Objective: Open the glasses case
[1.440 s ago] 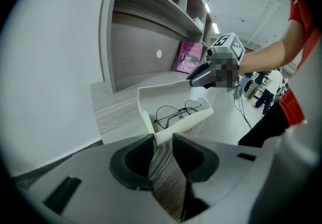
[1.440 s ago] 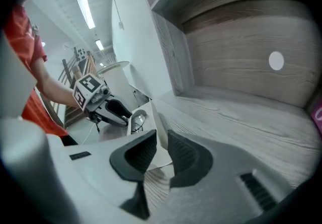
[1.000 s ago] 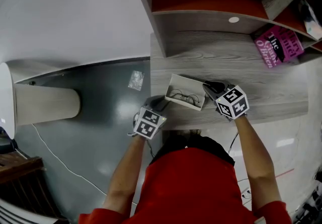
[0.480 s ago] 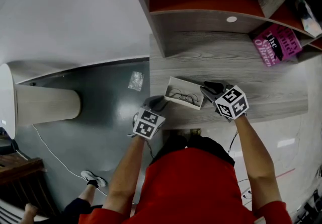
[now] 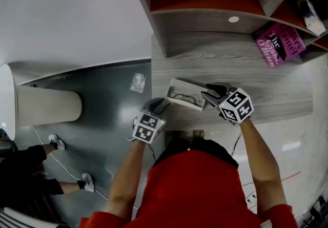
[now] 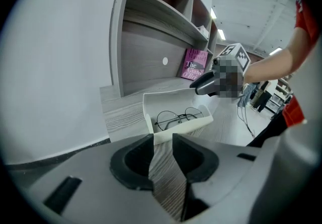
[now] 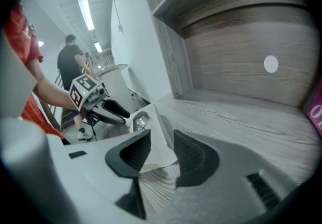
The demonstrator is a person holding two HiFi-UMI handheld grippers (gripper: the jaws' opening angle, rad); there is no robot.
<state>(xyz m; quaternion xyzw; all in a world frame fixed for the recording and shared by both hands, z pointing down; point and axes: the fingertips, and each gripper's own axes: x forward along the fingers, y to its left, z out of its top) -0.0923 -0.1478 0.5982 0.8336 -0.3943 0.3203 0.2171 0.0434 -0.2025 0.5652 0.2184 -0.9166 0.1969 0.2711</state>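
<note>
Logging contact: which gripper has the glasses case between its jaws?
The right gripper: its opening jaws straddle the white case's edge. The left gripper's jaws show only desk between them.

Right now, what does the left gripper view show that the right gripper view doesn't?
Left only: the whole glasses lying in the case, and the right gripper seen from outside. Right only: the left gripper, a bystander, and the case's edge between the right gripper's opening jaws. Shared: the open white case on the wooden desk.
</note>
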